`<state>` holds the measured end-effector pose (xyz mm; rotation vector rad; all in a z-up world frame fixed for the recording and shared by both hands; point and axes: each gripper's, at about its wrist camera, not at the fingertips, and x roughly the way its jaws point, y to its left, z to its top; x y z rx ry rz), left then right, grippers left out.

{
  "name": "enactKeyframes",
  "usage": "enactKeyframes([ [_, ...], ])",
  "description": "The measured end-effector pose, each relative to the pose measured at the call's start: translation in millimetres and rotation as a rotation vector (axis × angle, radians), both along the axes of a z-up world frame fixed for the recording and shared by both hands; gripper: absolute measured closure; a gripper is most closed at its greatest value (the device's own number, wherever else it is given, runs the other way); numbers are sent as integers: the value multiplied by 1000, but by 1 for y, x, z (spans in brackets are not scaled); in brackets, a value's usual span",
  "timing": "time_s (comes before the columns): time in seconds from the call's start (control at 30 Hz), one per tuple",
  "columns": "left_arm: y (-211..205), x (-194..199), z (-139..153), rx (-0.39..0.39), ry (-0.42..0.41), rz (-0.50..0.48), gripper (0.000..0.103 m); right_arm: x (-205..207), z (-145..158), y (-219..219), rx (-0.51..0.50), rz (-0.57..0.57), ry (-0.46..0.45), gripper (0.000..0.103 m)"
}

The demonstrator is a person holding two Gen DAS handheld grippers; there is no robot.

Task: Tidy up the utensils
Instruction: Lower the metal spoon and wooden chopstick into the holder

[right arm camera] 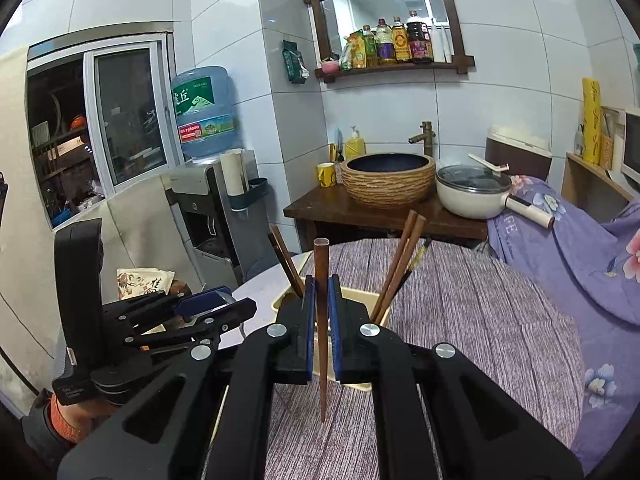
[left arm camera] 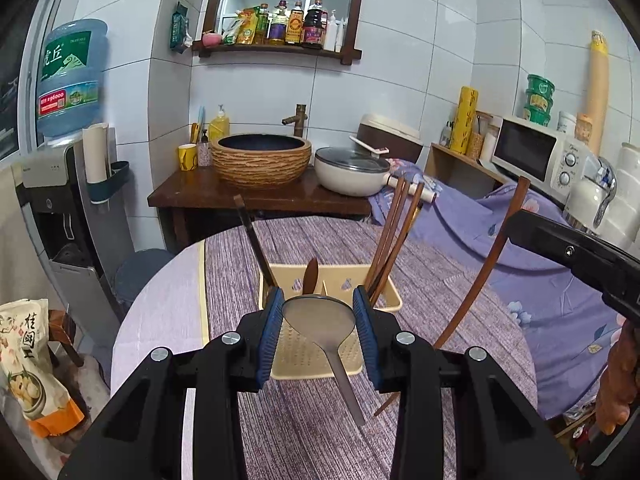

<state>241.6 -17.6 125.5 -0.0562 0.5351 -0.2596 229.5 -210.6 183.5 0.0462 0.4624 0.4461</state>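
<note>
My left gripper (left arm camera: 319,304) is shut on the bowl of a metal spoon (left arm camera: 320,318), handle pointing down toward me, just above a cream utensil caddy (left arm camera: 390,300). The caddy holds several brown chopsticks (left arm camera: 394,236), a dark stick (left arm camera: 254,236) and a wooden spoon (left arm camera: 311,276). My right gripper (right arm camera: 320,292) is shut on a single brown chopstick (right arm camera: 321,320), held nearly upright over the caddy (right arm camera: 372,300). That chopstick also shows in the left wrist view (left arm camera: 480,280), with the right gripper body at the right edge. The left gripper (right arm camera: 208,304) appears at left in the right wrist view.
The caddy stands on a round table with a purple striped cloth (left arm camera: 312,420). Behind are a dark wooden stand with a woven basin (left arm camera: 261,162), a white lidded pot (left arm camera: 352,170), a water dispenser (left arm camera: 72,80) and a microwave (left arm camera: 536,152). A snack bag (left arm camera: 28,360) lies at lower left.
</note>
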Motion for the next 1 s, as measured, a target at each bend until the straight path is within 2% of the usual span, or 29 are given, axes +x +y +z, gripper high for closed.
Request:
enactKeyframes([
  [0.2, 2, 12, 28, 13, -53, 38, 68, 13, 32, -1, 19, -8, -24, 96],
  [0.33, 6, 26, 47, -9, -81, 67, 68, 23, 61, -3, 31, -41, -75, 96],
  [0.57, 5, 50, 61, -26, -119, 126, 68, 47, 90, 0, 39, -86, -137, 96],
  [0.73, 2, 66, 49, 18, -136, 177, 68, 72, 77, 1, 42, -112, -117, 96],
  [1.0, -9, 82, -8, 58, -57, 174, 68, 96, 15, 9, 14, -122, -32, 96],
])
